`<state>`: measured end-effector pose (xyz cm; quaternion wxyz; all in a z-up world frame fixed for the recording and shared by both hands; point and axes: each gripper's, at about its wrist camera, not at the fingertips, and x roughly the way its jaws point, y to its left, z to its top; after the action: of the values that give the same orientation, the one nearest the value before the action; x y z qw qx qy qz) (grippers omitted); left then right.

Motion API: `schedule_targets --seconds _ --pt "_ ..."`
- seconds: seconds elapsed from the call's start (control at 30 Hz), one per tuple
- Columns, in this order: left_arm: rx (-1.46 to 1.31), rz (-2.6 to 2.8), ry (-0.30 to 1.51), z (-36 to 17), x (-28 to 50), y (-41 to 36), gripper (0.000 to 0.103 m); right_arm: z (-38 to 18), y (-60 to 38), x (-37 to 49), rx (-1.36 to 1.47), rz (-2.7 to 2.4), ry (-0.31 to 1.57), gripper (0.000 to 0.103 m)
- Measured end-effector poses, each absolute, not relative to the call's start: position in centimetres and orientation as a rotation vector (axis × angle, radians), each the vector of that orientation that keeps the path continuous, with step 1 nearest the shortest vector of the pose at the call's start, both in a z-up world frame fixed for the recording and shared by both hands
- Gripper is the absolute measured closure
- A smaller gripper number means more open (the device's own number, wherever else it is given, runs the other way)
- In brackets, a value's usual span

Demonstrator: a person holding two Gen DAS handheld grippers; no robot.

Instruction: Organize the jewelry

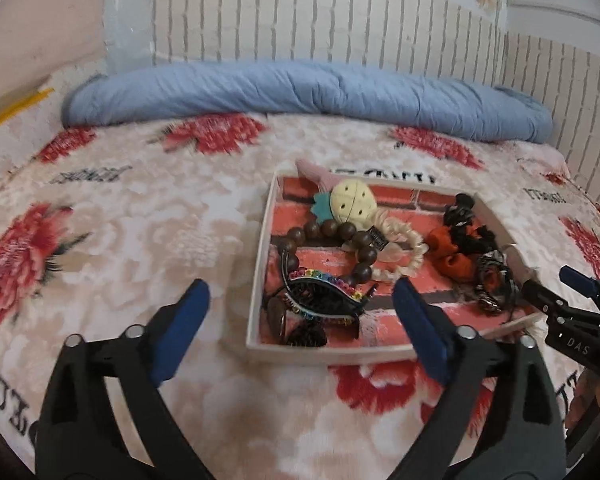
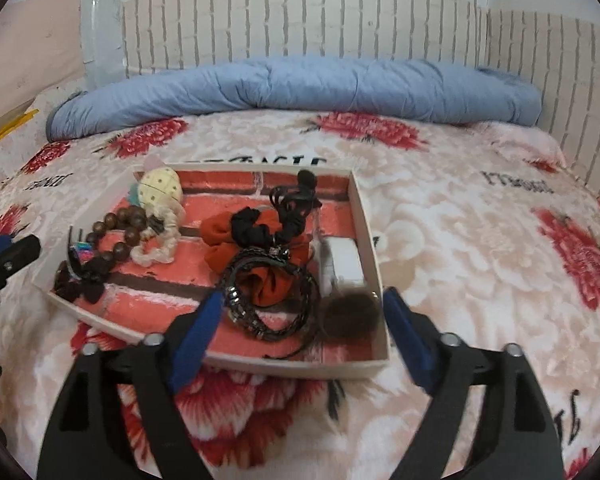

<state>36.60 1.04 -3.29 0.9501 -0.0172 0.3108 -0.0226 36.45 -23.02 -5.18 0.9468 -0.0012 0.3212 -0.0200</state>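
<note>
Resting on floral blanket (image 1: 140,216): jewelry tray (image 2: 364,216); both grippers' fingers wide apart, empty.

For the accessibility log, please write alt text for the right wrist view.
An open right gripper hangs over the near edge of a shallow white tray on a flowered blanket. The tray holds a wooden bead bracelet, an orange scrunchie, dark bangles and a brown pompom.

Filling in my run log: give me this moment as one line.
left gripper: open, empty | right gripper: open, empty | shallow white cardboard tray: full of jewelry, on floral blanket
</note>
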Motion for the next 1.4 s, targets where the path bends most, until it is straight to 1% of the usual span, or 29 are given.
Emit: schedule_targets --seconds 0.03,0.07,0.17,0.37,0.43,0.6,0.83,1.1,1.23,1.4 --pt "-0.036 -0.041 0.620 -3.0 35.9 1.1 0.006 -4.9 -22.9 35.6 -0.006 -0.035 0.639 0.015" --pt "-0.037 -0.031 0.600 -2.5 34.7 1.3 0.005 -4.6 -22.7 34.6 -0.012 -0.030 0.625 0.014" --pt "-0.038 -0.023 0.575 -1.9 32.1 1.7 0.005 -4.1 -22.4 32.1 -0.012 -0.025 0.590 0.008" --pt "-0.016 0.008 0.539 -2.2 26.7 2.0 0.005 -3.4 -22.1 27.0 0.001 -0.039 0.523 0.007" --pt "-0.017 0.026 0.527 -2.5 25.0 2.1 0.005 -3.2 -22.2 25.5 0.003 -0.044 0.502 0.004" --pt "-0.021 0.029 0.495 -2.4 21.3 2.0 0.005 -2.9 -22.8 21.9 0.030 -0.048 0.468 0.004" --pt "0.033 0.019 0.399 -2.1 16.9 0.3 0.005 -2.8 -22.9 18.2 0.022 -0.051 0.420 0.004" --pt "0.079 0.015 0.345 -3.4 14.9 -0.8 0.005 -4.1 -22.7 15.4 0.020 -0.052 0.366 0.004" --pt "0.063 0.001 0.348 -3.7 14.8 -0.6 0.005 -4.4 -22.6 15.0 0.024 -0.052 0.343 0.004" --pt "0.045 -0.003 0.376 -4.3 15.3 -0.1 0.005 -5.1 -22.8 15.3 0.037 -0.038 0.361 0.004"
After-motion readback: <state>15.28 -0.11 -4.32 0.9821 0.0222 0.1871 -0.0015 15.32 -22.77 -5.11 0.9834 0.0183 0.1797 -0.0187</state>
